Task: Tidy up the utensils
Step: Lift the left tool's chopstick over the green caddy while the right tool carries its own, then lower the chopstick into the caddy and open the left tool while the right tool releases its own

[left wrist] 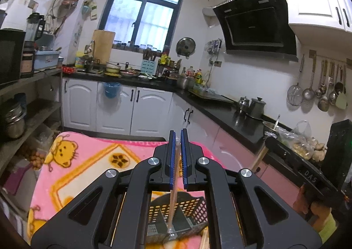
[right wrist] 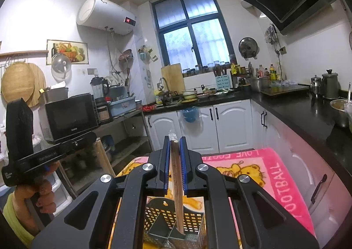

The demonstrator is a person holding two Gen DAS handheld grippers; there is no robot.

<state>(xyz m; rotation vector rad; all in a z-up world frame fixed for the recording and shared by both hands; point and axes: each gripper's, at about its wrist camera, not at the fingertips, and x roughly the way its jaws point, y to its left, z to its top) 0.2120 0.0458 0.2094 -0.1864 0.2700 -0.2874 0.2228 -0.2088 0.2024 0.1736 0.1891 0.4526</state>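
Both grippers, left gripper [left wrist: 178, 139] and right gripper [right wrist: 175, 145], each clamped on chopsticks [left wrist: 173, 196] over basket [right wrist: 193, 219]

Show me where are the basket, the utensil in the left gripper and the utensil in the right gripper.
basket [right wrist: 193, 219], right wrist view, perforated right wall.
thin utensil [left wrist: 172, 209], left wrist view, shaft below the fingers.
wooden utensil [right wrist: 177, 196], right wrist view, flat handle below the fingers.

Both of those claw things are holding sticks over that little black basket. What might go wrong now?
The left gripper pinches a thin wrapped utensil near its top, so its long free end could swing and miss a compartment of the black basket. The right gripper holds a wooden utensil above the same basket; both going in together might collide or tip it.
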